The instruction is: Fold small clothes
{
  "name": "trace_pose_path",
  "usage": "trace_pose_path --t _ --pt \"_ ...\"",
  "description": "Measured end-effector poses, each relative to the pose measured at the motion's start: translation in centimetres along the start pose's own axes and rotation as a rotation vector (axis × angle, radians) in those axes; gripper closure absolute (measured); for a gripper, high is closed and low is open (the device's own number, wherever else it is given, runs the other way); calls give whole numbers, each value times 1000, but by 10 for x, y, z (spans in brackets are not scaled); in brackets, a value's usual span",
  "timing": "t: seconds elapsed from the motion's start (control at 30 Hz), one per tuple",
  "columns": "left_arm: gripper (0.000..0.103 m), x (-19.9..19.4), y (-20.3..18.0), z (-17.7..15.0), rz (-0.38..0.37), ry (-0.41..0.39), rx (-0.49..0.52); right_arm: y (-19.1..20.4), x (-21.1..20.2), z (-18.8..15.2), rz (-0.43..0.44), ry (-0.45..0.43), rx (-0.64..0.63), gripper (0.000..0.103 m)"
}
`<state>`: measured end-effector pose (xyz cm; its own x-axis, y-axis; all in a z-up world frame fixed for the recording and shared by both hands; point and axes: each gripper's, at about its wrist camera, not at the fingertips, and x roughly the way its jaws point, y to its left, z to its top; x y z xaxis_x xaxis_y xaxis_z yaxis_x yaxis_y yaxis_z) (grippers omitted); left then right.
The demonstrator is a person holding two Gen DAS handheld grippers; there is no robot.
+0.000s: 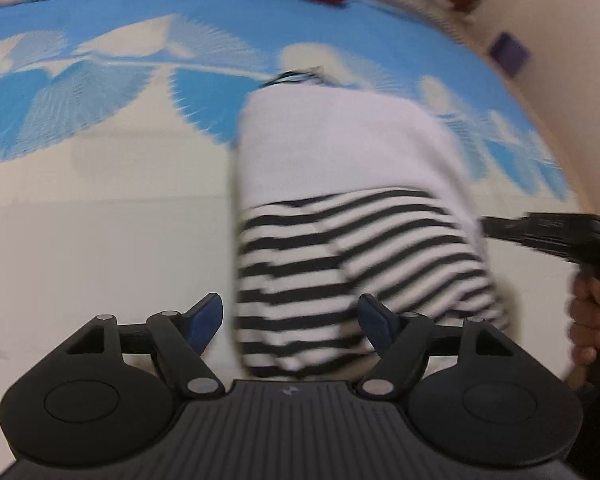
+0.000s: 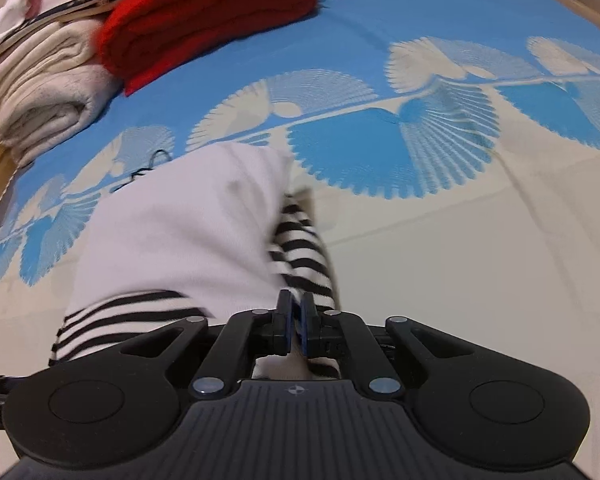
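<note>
A small white garment with a black-and-white striped part (image 1: 340,200) lies on the blue and cream patterned cloth (image 1: 100,200). My left gripper (image 1: 291,322) is open, its blue pads on either side of the striped end just above it. The right gripper shows at the right edge of the left wrist view (image 1: 548,232), beside the garment's right side. In the right wrist view the right gripper (image 2: 296,320) is shut on a fold of the striped fabric (image 2: 304,256), with the white part (image 2: 180,232) spread to the left.
A folded red cloth (image 2: 212,12) and folded cream towels (image 2: 48,88) lie at the far edge of the cloth. A thin black cord (image 2: 144,168) lies beyond the garment. A purple object (image 1: 508,54) sits near the wall.
</note>
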<state>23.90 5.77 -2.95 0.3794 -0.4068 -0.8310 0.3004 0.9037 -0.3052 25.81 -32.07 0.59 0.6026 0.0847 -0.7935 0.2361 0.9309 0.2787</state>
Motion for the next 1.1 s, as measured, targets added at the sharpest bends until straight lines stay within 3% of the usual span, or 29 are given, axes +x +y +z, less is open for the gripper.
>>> trace_pose_path --t 0.07,0.17,0.2,0.3,0.43,0.5,0.53,0.6,0.8,0.9,0.97,1.1 --pt "20 7 -5 -4 -23 44 35 -10 -3 0 84 37 59 98" --pt "15 24 -11 -16 96 130 130 -7 -11 -5 128 31 23 98" --pt "14 29 -11 -20 119 149 149 -5 -12 -7 144 38 9 93" --pt "14 27 -6 -22 119 160 127 -3 -9 -16 180 87 4 59" --pt "14 21 -6 -23 123 140 138 5 1 -31 165 168 -64 58" --pt "14 19 -6 -23 111 130 120 9 4 -37 151 200 -122 62" --pt "14 16 -5 -21 102 123 106 11 3 -40 151 204 -144 79" --pt "14 11 0 -18 79 98 74 10 -3 -41 149 201 -162 101" --pt "14 -10 6 -4 -6 -4 -29 -9 -34 -32 192 132 -148 102" --pt "14 -11 5 1 -25 -19 -51 -18 -42 -34 175 147 -149 102" --pt "14 -5 2 2 0 5 -33 -22 -37 -39 140 178 -159 102" --pt "14 25 -1 -7 173 144 39 -18 -22 -48 92 215 -200 102"
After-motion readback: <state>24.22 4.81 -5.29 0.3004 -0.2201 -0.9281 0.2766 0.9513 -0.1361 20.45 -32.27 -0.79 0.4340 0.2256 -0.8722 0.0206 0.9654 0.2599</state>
